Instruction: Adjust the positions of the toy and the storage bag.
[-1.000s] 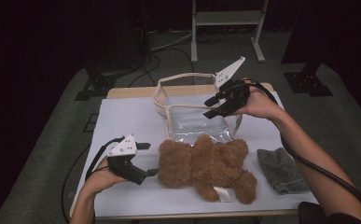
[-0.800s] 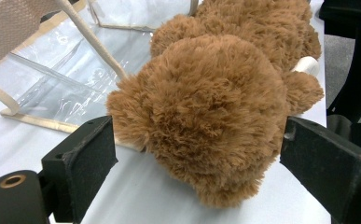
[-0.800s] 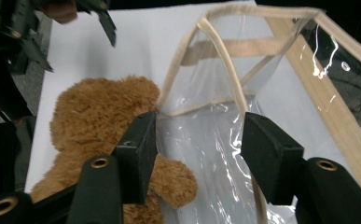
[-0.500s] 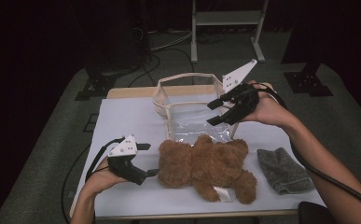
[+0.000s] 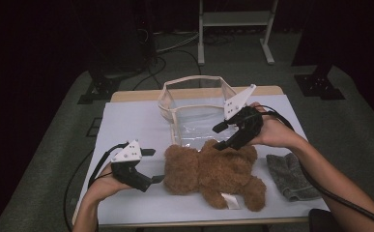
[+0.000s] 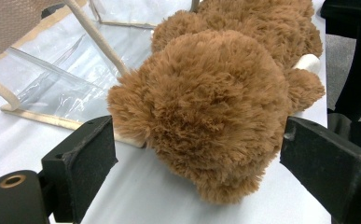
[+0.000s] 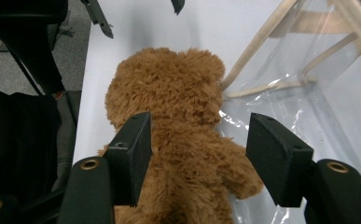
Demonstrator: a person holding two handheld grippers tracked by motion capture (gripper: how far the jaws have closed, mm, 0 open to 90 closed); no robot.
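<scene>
While the brown teddy bear [image 5: 208,171] lies flat on the white table [image 5: 136,121], its head points toward the left gripper [image 5: 150,166]. That gripper rests low on the table, just beside the head. Its 2 black jaws stand wide apart. In the left gripper view the fluffy head [image 6: 211,116] sits between them, and neither pad touches the fur.

Over the bear's back hangs the right gripper [image 5: 219,136], above the arm nearest the bag. Its jaws have just been opening, and now they stand wide too. In the right gripper view the bear [image 7: 178,135] lies under them, with 1 jaw over its back and the other over the clear plastic beside it. They are not squeezing anything.

Just behind the bear lies a see-through bag [image 5: 194,108] with cream edges and straps. The bear's top side touches the front edge of the bag.

Near the bear's feet, on the right side of the table, lies a small grey cloth [image 5: 288,176]. It does not touch the bear.
</scene>
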